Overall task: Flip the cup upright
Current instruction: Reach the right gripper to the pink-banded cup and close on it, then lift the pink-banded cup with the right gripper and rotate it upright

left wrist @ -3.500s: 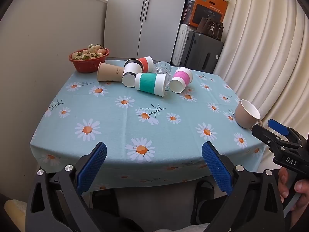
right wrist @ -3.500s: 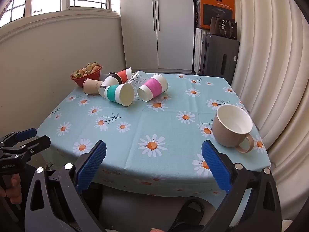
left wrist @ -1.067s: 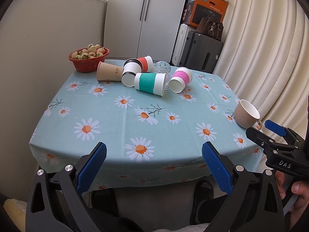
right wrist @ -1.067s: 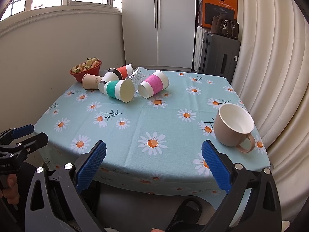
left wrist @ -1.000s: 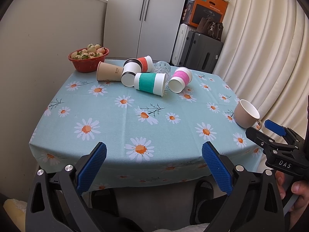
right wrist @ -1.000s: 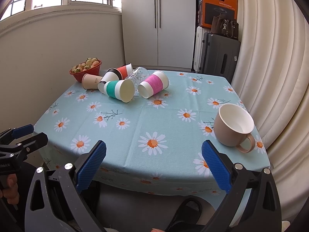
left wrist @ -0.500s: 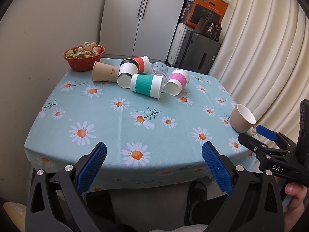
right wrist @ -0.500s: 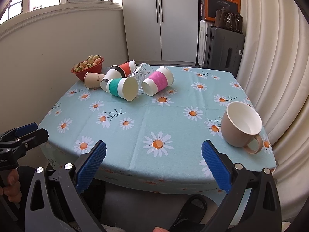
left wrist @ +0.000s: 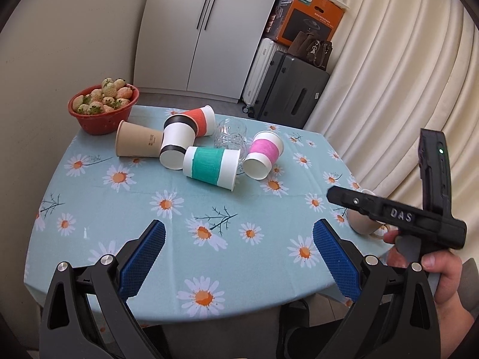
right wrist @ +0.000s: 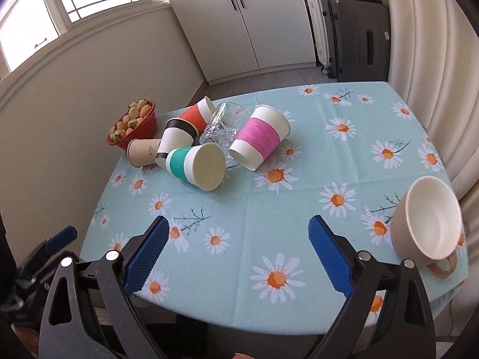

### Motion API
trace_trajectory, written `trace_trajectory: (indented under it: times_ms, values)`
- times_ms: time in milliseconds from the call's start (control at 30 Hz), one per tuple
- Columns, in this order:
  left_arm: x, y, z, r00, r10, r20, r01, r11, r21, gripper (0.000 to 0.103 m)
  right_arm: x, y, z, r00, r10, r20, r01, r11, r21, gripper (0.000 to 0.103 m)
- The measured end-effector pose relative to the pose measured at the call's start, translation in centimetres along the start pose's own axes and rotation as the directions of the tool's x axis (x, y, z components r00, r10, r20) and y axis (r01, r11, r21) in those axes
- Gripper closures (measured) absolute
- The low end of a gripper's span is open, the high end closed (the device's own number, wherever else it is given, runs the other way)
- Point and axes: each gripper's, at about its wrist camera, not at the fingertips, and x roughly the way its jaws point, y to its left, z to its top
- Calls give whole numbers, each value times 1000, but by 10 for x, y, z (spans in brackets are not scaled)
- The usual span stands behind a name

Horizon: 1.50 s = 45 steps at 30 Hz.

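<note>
Blue-padded jaws of the left hand-held gripper stand wide apart and grasp nothing, low over the near edge of the worktop. The right hand-held gripper is likewise spread and unloaded above the near edge.

One beige ceramic mug with a white inside lies tilted on its side at the near right edge of the worktop, mouth facing up and toward the camera, handle toward the near edge. In the left wrist view it sits partly hidden behind the right hand-held gripper's black body.

Farther back lie five toppled paper cups in a cluster: one with a teal sleeve, one with a pink sleeve, one with black bands, one with a red sleeve and one plain brown. One clear cut-glass tumbler lies among them. One red colander of pale strawberries stands at the far left corner.

Light blue cloth printed with daisies covers the worktop. Beyond it stand a white double-door cabinet, two suitcases, an orange box stacked on them, and cream curtains at right.
</note>
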Motion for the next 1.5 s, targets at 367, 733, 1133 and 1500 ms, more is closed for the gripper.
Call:
trace_trajectory:
  times_ms: [367, 733, 1133, 1500]
  values:
    - [71, 14, 26, 993, -59, -105, 60, 998, 7, 7, 114, -54, 83, 981, 101, -163, -48, 953, 300, 36]
    - [104, 15, 36, 986, -71, -153, 76, 997, 23, 7, 180, -91, 105, 953, 201, -226, -65, 865, 497, 38]
    - [101, 13, 40, 986, -58, -155, 65, 997, 39, 7, 164, -87, 106, 943, 203, -262, -60, 883, 466, 39]
    - [69, 11, 34, 987, -57, -148, 63, 997, 35, 7, 118, -34, 78, 878, 176, -446, -66, 966, 251, 39]
